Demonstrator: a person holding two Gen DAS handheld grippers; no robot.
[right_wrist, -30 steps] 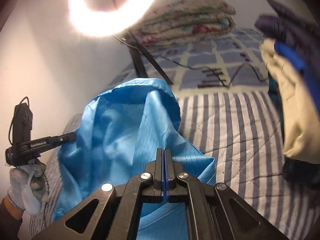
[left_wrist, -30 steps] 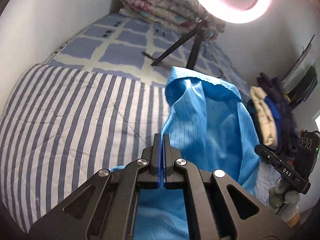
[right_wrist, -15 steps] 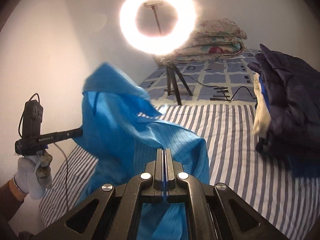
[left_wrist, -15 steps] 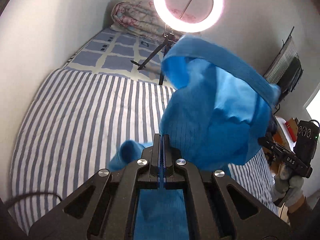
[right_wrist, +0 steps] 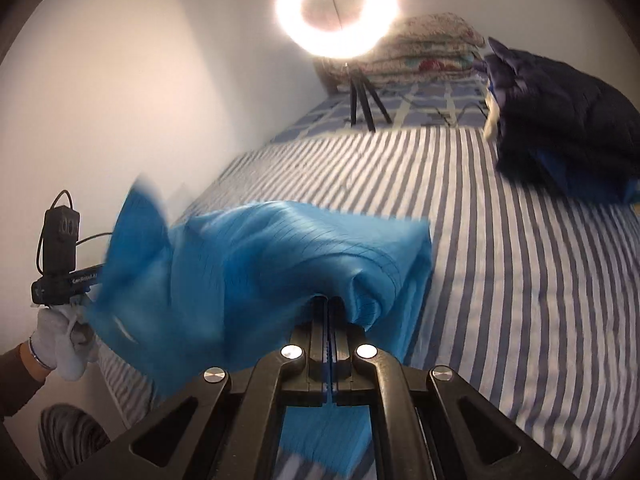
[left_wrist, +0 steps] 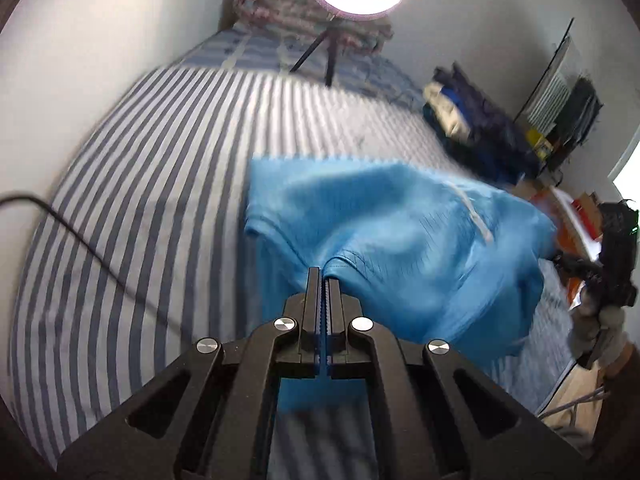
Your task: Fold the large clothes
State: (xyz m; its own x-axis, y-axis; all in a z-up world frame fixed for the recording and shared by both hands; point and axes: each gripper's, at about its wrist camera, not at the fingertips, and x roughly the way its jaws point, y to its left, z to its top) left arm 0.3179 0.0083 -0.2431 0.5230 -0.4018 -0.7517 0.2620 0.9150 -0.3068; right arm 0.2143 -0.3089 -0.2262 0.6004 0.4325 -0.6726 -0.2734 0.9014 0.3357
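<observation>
Both the left claw (left_wrist: 324, 276) and the right claw (right_wrist: 328, 304) are clamped on the blue garment (left_wrist: 392, 236), which billows ahead of them over the striped bed (left_wrist: 140, 184).

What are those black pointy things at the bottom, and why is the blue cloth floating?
Those are two grabbing tools, one in each of a person's hands. Each carries a camera looking along its fingers, so each picture is one tool's view. The left tool and the right tool are both pinched shut on a blue garment, holding it up over the striped bed. The gloved hand at the side holds the left tool. Folded dark clothes lie on the bed; a ring light shines behind.
</observation>
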